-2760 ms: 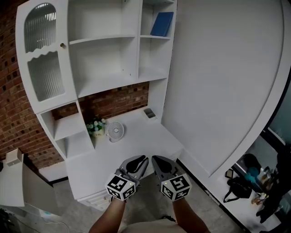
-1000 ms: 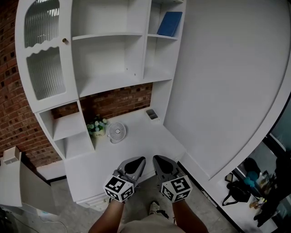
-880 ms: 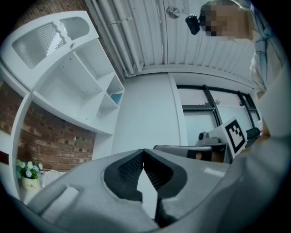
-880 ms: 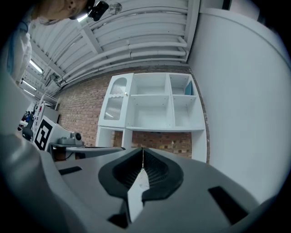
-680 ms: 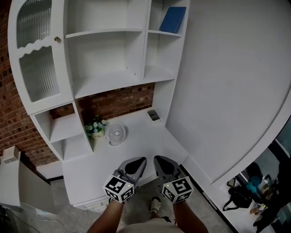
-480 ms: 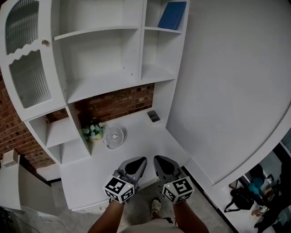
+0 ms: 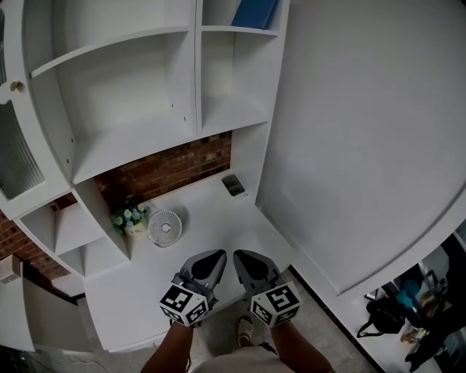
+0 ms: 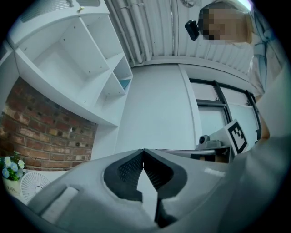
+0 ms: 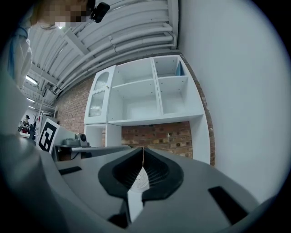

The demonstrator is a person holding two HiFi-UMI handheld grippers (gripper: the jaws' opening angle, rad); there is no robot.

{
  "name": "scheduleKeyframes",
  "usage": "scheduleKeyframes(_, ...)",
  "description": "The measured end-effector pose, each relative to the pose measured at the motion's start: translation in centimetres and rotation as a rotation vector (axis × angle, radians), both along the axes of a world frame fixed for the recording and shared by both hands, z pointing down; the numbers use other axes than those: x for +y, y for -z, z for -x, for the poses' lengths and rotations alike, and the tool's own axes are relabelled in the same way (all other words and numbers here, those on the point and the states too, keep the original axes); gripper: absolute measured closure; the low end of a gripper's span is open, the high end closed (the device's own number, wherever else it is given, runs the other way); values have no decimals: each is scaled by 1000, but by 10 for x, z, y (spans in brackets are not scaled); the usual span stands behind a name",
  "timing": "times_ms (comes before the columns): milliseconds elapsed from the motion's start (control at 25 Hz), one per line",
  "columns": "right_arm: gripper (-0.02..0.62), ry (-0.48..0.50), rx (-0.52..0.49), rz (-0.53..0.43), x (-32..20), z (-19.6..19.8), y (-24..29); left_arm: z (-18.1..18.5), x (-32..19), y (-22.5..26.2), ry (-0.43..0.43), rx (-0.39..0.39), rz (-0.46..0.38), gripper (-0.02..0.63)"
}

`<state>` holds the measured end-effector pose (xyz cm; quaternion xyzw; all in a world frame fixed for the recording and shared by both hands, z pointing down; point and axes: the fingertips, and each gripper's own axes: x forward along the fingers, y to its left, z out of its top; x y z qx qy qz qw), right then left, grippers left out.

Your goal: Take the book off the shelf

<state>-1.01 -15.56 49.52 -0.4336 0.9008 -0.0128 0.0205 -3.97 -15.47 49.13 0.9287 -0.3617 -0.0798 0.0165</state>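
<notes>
The book is in the upper right compartment of the shelf. Below, on the desk, the fan stands just right of the flowers, a small box further right.

Blue book, white shelf unit, red-brown brick wall, white fan, white and blue flowers

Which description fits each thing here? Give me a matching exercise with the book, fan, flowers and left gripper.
Things:
1 book
2 fan
3 flowers
4 left gripper

Descriptions:
A white, round, on the desk
B blue, in the top right compartment of the shelf
C shut, empty
D left of the fan, beside a shelf upright

Pairs: 1-B, 2-A, 3-D, 4-C
</notes>
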Motion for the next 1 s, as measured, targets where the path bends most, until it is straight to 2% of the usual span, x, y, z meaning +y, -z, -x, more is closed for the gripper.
scheduleKeyframes(520, 578, 16, -6, 15, -65, -24, 12, -19, -60, 9, 22, -3, 18, 597)
scheduleKeyframes(1000, 578, 67, -18, -29, -128, -66, 42, -65, -126, 35, 45, 8, -35, 597)
